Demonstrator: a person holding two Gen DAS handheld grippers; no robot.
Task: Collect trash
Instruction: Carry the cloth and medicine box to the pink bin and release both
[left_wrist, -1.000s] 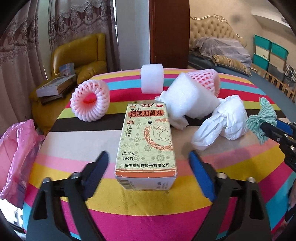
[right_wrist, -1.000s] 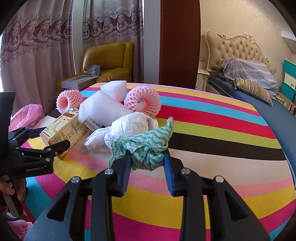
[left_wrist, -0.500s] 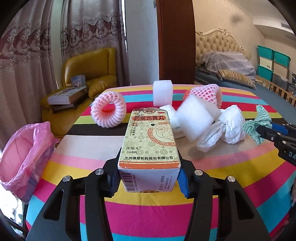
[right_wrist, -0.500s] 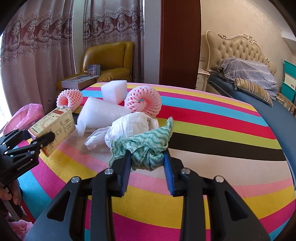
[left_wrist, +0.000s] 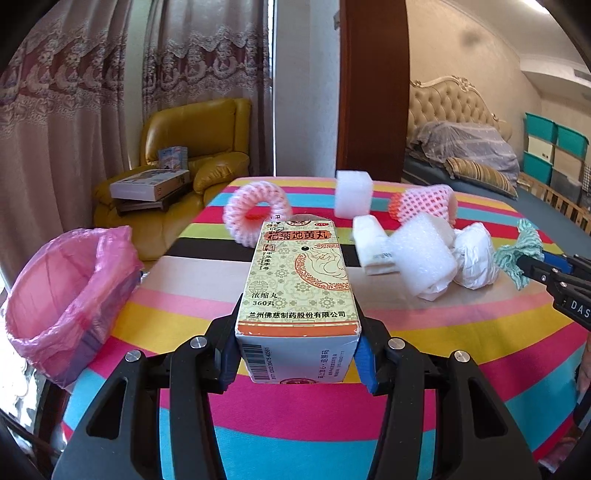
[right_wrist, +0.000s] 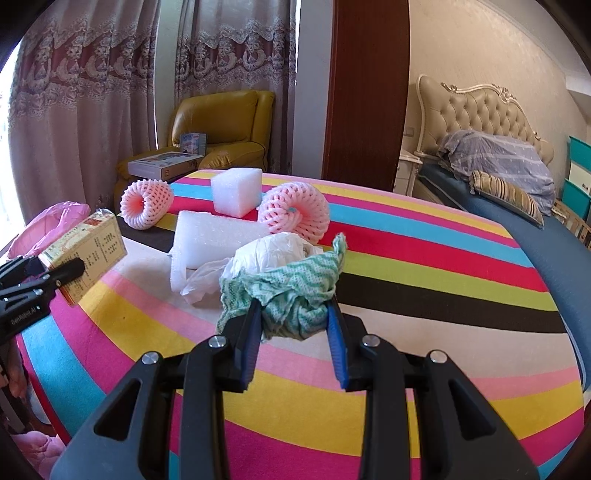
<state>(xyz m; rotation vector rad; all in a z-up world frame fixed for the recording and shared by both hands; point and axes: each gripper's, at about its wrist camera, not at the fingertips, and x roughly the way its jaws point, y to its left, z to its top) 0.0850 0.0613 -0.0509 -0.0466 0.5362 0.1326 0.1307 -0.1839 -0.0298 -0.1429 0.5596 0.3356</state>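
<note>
My left gripper is shut on a cream medicine box with Chinese print and holds it lifted above the striped table. The box also shows in the right wrist view at the left. A pink trash bag hangs open beside the table's left edge. My right gripper is shut on a green-and-white cloth just above the table. Crumpled white paper, a white foam sheet, a foam cube and two pink fruit nets lie behind it.
A yellow armchair with a flat carton stands behind the table at the left. A bed runs along the right side. A brown pillar and curtains stand at the back.
My left gripper closed on the medicine box, lifted it off the table and drew back leftward, bringing the pink bag closer into view. The right gripper with the cloth stayed put.
</note>
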